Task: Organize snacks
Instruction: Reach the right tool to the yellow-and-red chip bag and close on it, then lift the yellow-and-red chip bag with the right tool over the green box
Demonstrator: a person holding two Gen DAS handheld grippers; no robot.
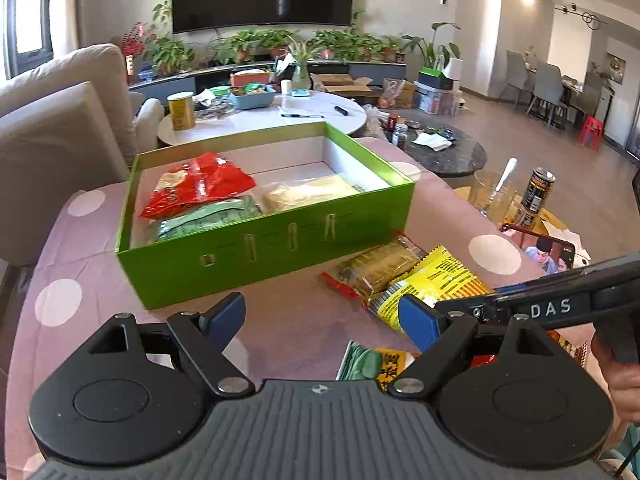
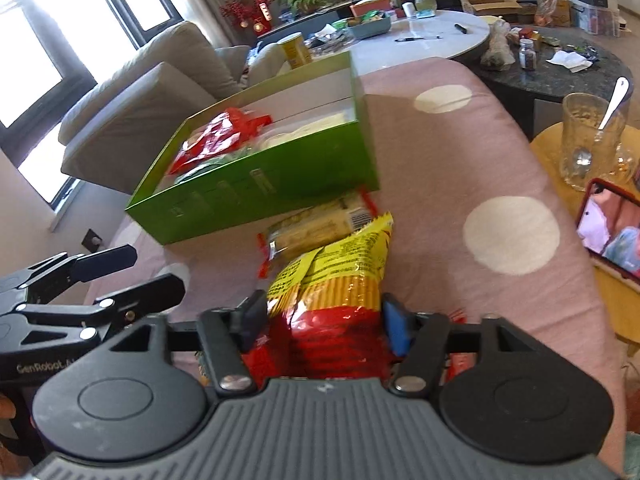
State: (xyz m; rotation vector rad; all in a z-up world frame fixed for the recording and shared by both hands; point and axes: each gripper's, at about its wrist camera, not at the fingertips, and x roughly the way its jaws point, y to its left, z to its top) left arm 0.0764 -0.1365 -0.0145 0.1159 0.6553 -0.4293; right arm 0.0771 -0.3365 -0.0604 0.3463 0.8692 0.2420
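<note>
An open green box stands on the pink dotted cloth. It holds a red bag, a green bag and a pale yellow bag. In front of the box lie a golden packet with red ends and a yellow and red snack bag. My right gripper is shut on that yellow and red bag, which crumples between the blue pads. The golden packet lies just beyond, against the green box. My left gripper hovers open and empty near the box's front wall.
A green and white packet lies under my left gripper. A phone, a glass with a spoon and a dark can stand on a yellow side table at right. A sofa is at left, with a cluttered round white table behind.
</note>
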